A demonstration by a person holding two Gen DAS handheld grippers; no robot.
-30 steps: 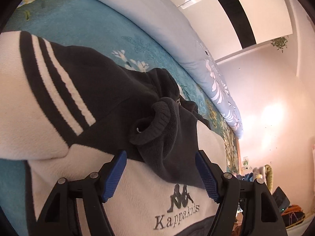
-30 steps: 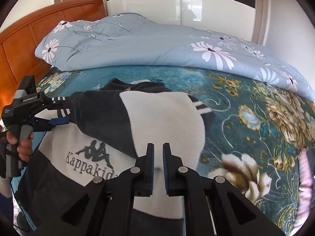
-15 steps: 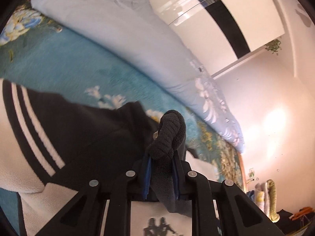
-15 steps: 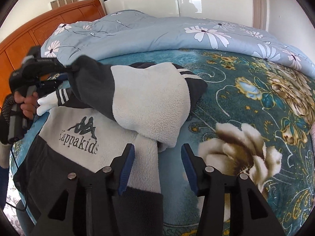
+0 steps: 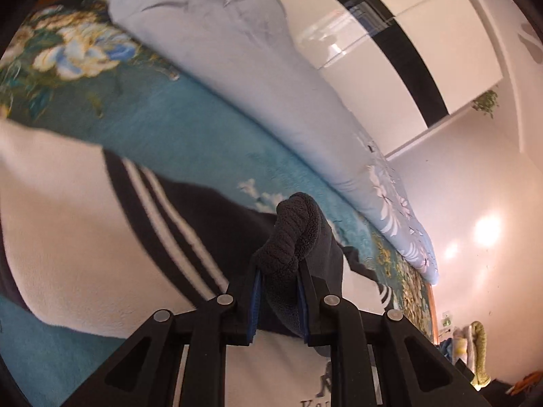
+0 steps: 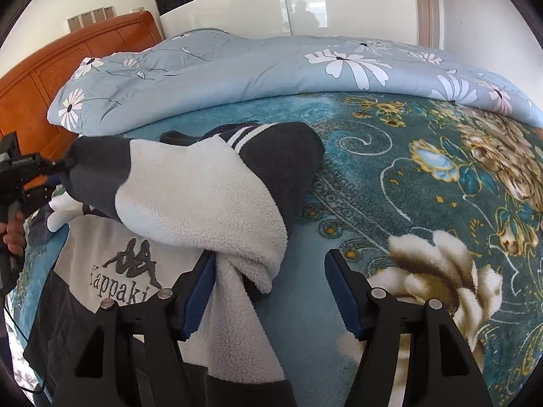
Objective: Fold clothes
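Left wrist view, bottom centre: left gripper clamped on dark ribbed cuff of the sleeve, blue pads pressed against the knit on both sides. Cuff bunched and sticking up above the fingertips. Just behind, left half of frame: cream fleece panel and dark band with two white stripes (blurred at the edges). Bottom edge: cream chest of the sweatshirt, start of the logo print barely visible at lower right. Beyond that: teal floral bedspread, then light blue floral duvet running diagonally from upper left to right of centre. Top right: white wardrobe door with black band.

Right wrist view, bottom centre: right gripper jaws spread wide, nothing clamped; left pad touching the hanging cream edge of the folded-over sleeve, right pad over bare bedspread. Lower left: sweatshirt front flat on the bed, "Kappaki…" logo readable. Sleeve lifted across the chest, dark end running to far left of frame into the left gripper (pinch seen from the side, hand on its handle at the left edge). Right half: teal and gold floral bedspread. Farther back: blue duvet piled across the frame, orange wooden headboard upper left.
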